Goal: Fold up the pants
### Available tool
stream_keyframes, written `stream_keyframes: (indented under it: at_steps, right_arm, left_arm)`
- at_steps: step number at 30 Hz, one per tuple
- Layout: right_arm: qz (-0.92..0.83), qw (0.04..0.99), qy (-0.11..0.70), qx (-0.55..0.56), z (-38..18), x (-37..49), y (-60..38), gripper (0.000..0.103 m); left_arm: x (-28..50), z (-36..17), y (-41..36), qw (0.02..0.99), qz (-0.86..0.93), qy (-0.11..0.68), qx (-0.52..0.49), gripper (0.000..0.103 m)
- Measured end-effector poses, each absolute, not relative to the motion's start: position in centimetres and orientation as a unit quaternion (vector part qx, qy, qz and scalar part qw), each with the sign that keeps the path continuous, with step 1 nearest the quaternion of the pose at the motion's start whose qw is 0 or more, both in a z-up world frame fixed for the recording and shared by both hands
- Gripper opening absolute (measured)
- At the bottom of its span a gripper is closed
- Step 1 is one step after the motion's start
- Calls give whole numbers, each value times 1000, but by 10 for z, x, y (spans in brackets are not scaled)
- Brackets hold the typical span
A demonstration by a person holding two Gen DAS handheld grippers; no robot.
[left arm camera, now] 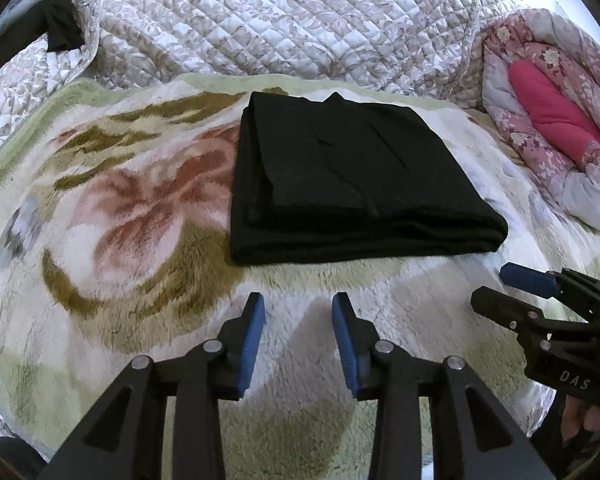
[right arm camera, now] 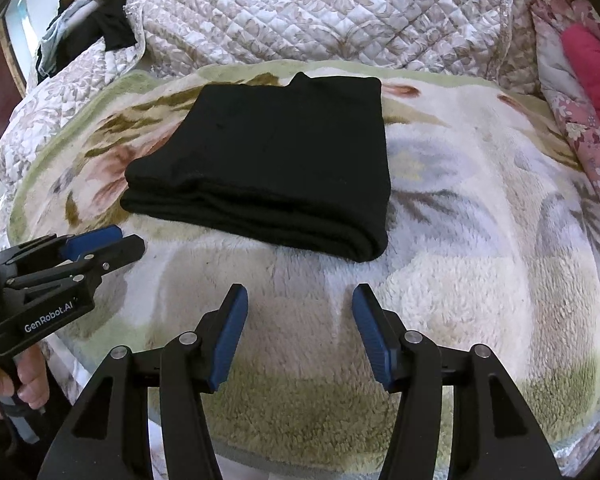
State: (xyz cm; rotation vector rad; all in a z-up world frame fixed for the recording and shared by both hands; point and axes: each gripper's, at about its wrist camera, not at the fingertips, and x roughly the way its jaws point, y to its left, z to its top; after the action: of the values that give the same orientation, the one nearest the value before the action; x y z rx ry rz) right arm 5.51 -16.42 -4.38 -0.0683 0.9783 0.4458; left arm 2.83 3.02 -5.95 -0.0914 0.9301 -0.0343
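The black pants (left arm camera: 352, 180) lie folded into a thick rectangle on the fluffy floral blanket (left arm camera: 112, 216). They also show in the right wrist view (right arm camera: 272, 172). My left gripper (left arm camera: 298, 304) is open and empty, hovering just in front of the pants' near edge. My right gripper (right arm camera: 300, 296) is open and empty, in front of the pants' right end. Each gripper shows in the other's view: the right one (left arm camera: 496, 288) at the far right, the left one (right arm camera: 124, 240) at the far left. Neither touches the pants.
A quilted cover (left arm camera: 284, 20) rises behind the blanket. A pink floral duvet (left arm camera: 556, 128) is bundled at the right. Dark clothes (right arm camera: 100, 24) hang at the back left. The blanket (right arm camera: 480, 240) stretches wide to the right of the pants.
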Motion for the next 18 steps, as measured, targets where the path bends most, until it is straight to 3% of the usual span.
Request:
stream_keyframes:
  at_steps: [18]
  right_arm:
    - [217,856,468,-39,-50,61,-154,58]
  left_arm:
    - [36,-62,27,891,-16,453,-34,44]
